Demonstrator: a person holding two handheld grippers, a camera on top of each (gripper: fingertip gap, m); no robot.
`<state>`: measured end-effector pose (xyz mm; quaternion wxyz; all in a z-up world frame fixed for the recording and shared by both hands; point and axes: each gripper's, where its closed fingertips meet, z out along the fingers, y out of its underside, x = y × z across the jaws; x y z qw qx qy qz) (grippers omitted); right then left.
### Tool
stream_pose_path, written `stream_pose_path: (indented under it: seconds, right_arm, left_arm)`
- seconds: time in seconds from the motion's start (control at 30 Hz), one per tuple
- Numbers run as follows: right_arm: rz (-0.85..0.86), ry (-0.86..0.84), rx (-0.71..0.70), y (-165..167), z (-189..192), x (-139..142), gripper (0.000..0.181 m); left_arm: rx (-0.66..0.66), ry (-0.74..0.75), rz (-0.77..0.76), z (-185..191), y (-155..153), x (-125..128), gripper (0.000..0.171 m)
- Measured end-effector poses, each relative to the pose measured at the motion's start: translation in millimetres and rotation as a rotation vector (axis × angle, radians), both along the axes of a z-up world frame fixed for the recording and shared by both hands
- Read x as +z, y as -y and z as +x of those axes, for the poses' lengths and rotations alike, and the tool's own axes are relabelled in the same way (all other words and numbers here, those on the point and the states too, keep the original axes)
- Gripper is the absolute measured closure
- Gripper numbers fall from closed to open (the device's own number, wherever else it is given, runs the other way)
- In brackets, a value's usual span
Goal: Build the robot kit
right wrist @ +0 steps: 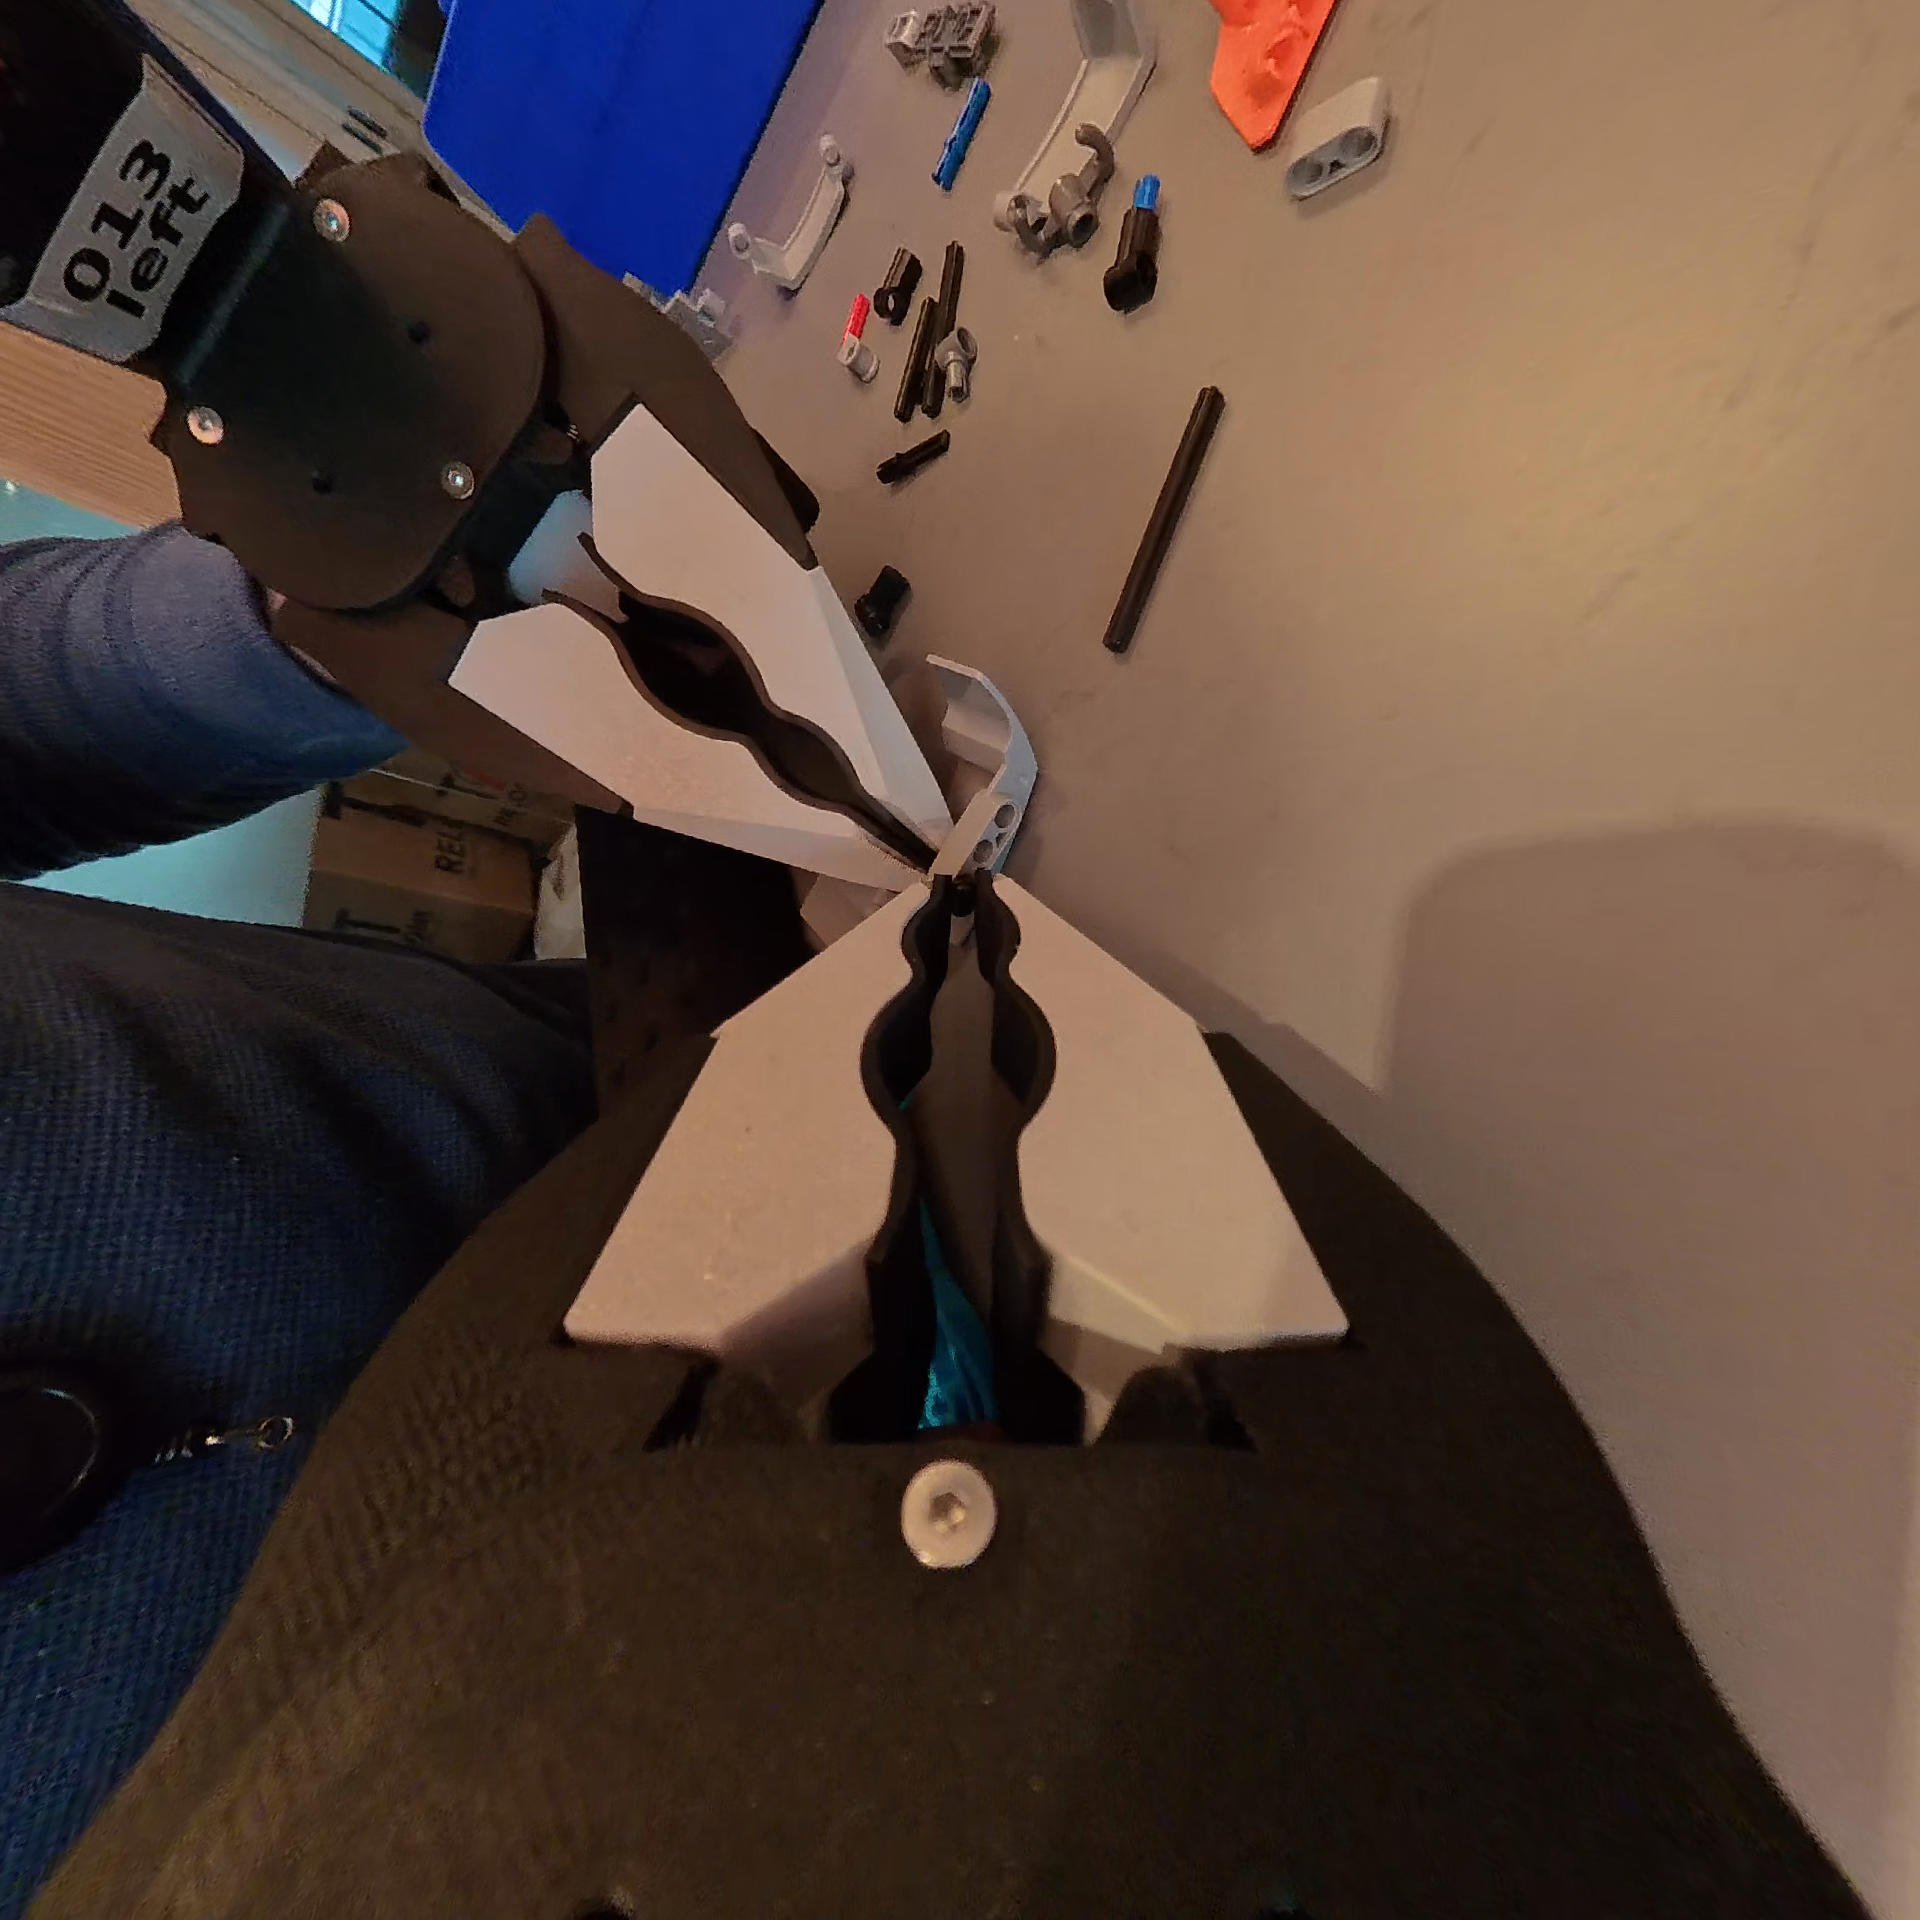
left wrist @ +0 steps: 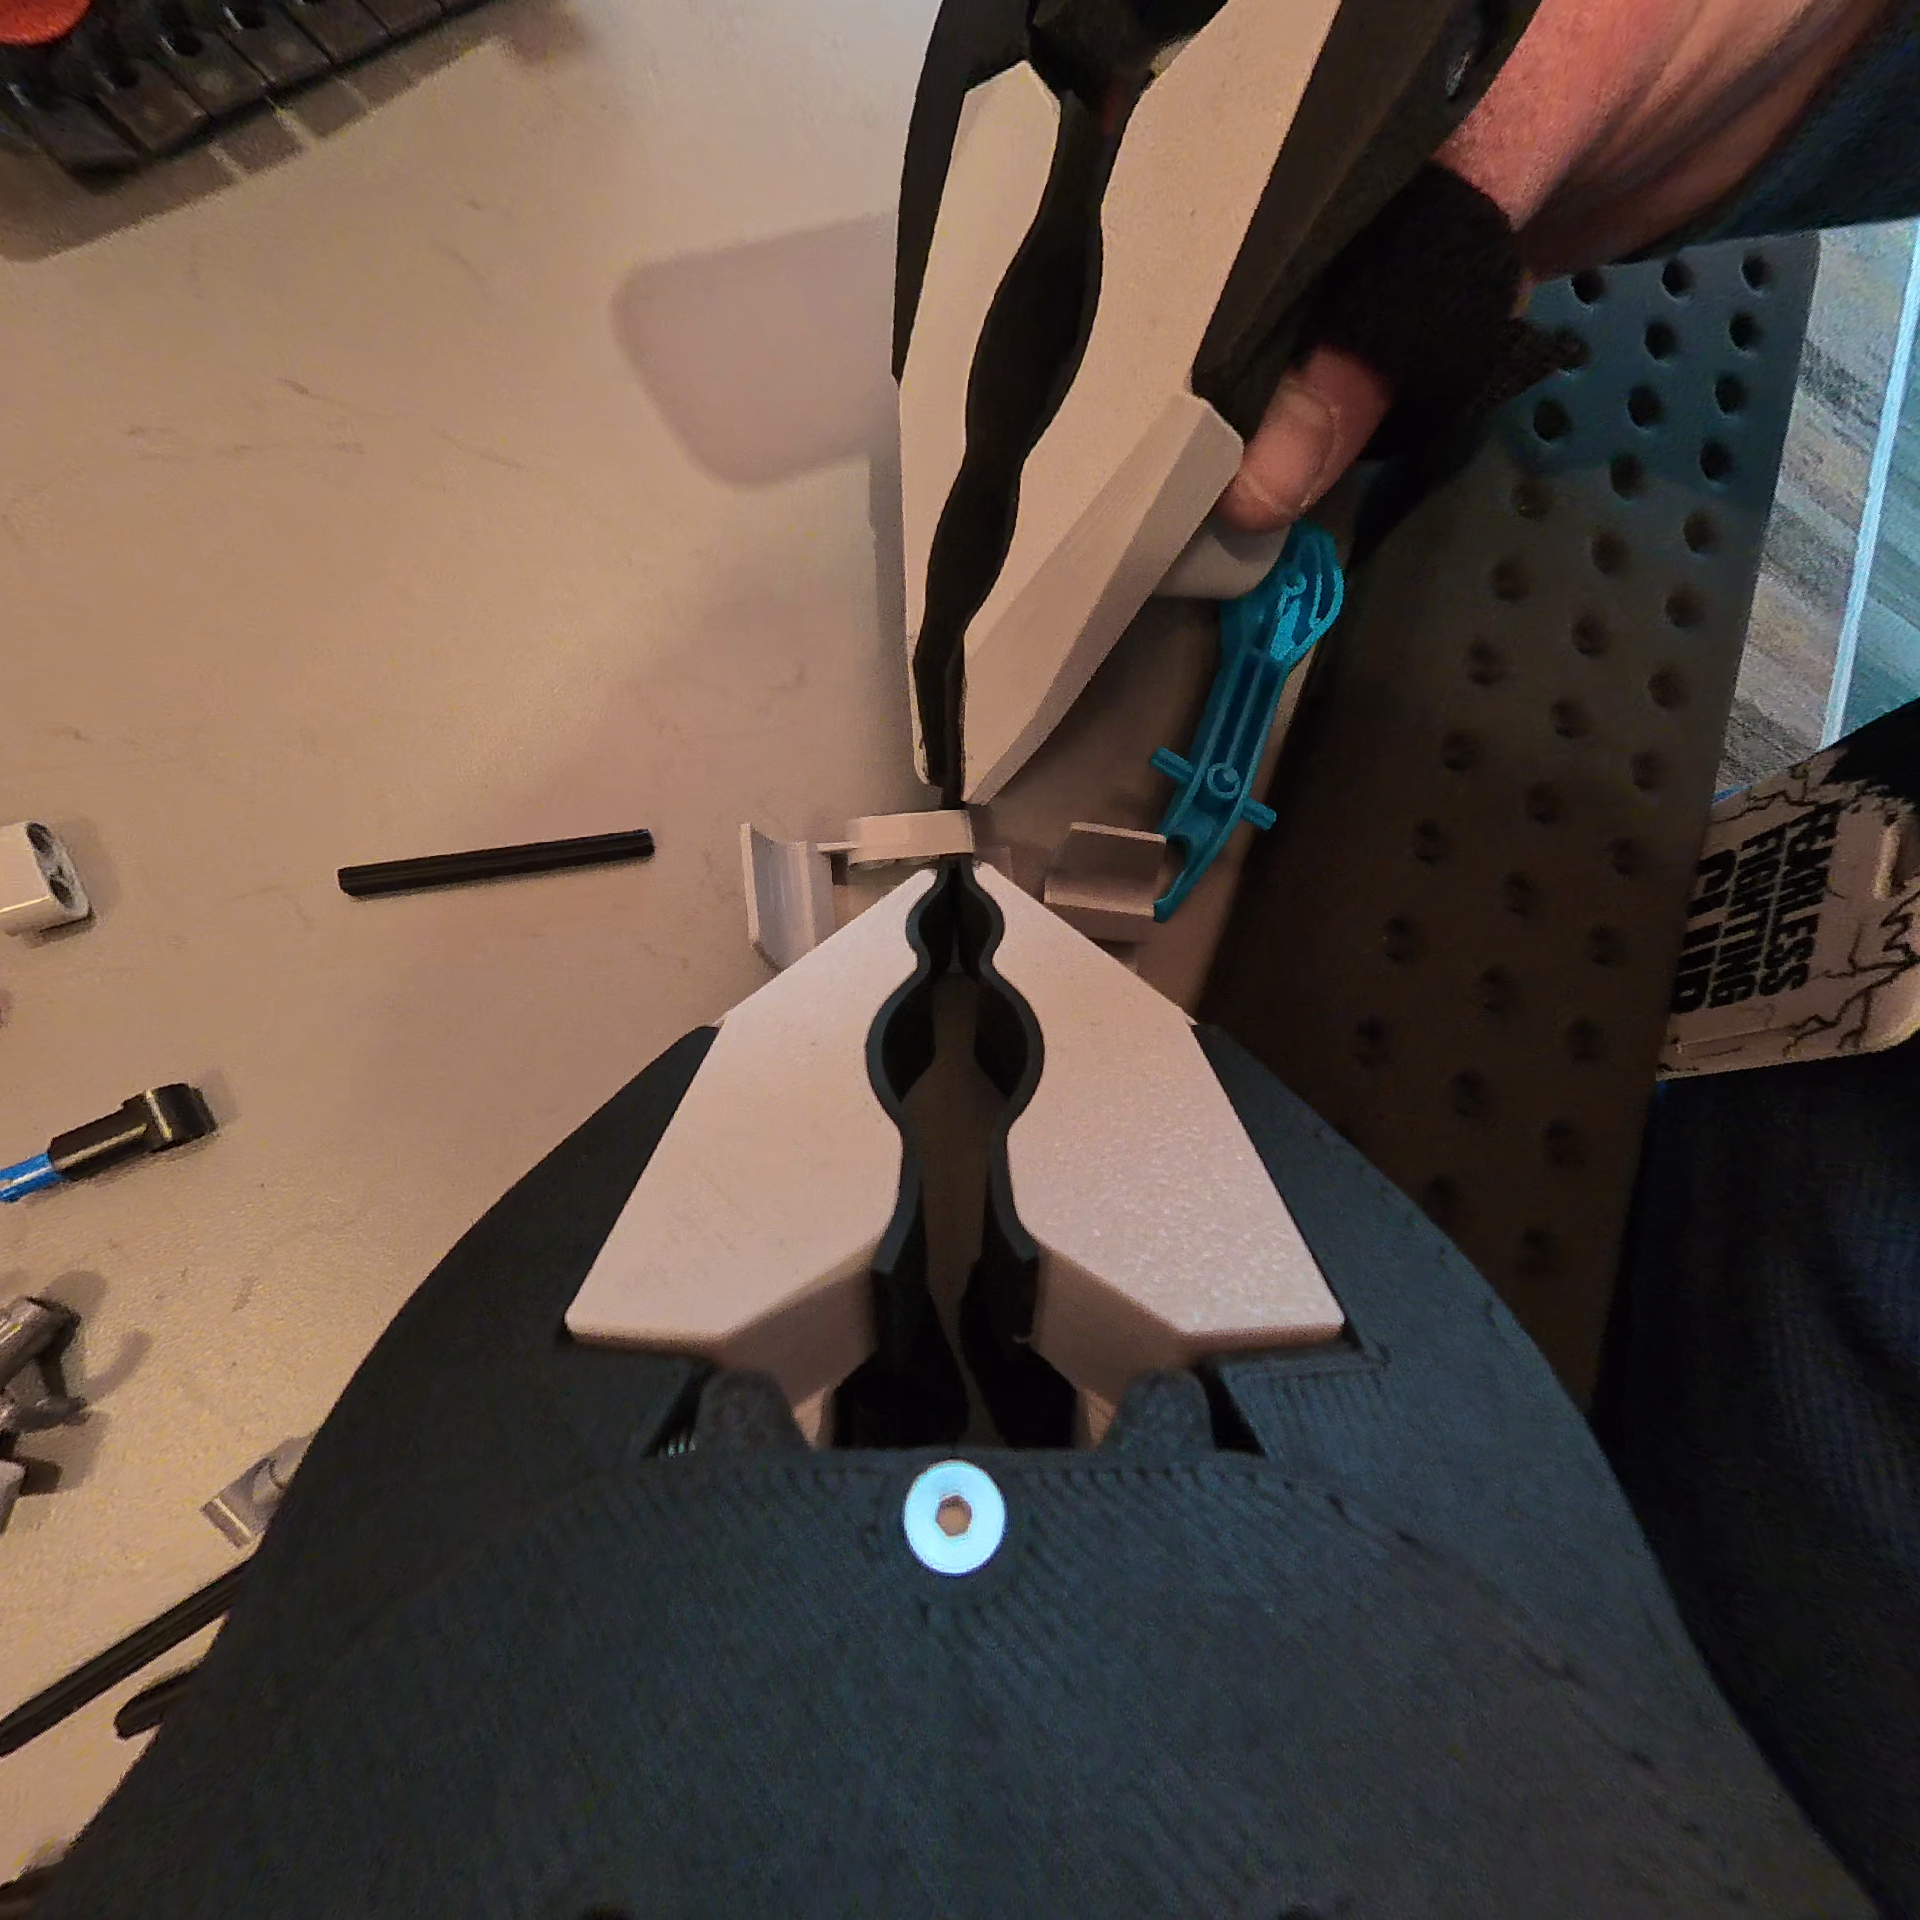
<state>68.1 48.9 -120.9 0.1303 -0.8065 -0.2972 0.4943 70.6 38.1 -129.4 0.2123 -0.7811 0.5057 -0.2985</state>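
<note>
A light grey curved plastic piece (left wrist: pixel 906 834) hangs above the table between both grippers. My left gripper (left wrist: pixel 951 881) is shut on its near end. In the right wrist view the left gripper (right wrist: pixel 923 858) comes in from the upper left onto the grey piece (right wrist: pixel 995 800). My right gripper (right wrist: pixel 958 891) is shut with its tips on the same piece. A small dark bit shows between its tips; I cannot tell what it is. In the left wrist view the right gripper (left wrist: pixel 943 788) comes down from above. A teal plastic tool (left wrist: pixel 1242 717) hangs by the person's thumb (left wrist: pixel 1299 447).
A long black axle (left wrist: pixel 497 860) lies on the beige table (left wrist: pixel 416 468); it also shows in the right wrist view (right wrist: pixel 1164 520). Several small loose parts (right wrist: pixel 940 312), an orange piece (right wrist: pixel 1268 73) and a blue box (right wrist: pixel 613 114) lie beyond. A black perforated mat (left wrist: pixel 1558 779) sits at the table's right.
</note>
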Motion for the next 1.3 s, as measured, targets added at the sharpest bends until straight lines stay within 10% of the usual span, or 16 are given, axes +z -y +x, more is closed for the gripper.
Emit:
stream_pose_path:
  seconds: [1.3]
  right_arm:
    - [0.059,-0.082,0.113,14,-13,13,0.179]
  left_arm:
    - [-0.206,0.083,0.311,-5,17,7,0.171]
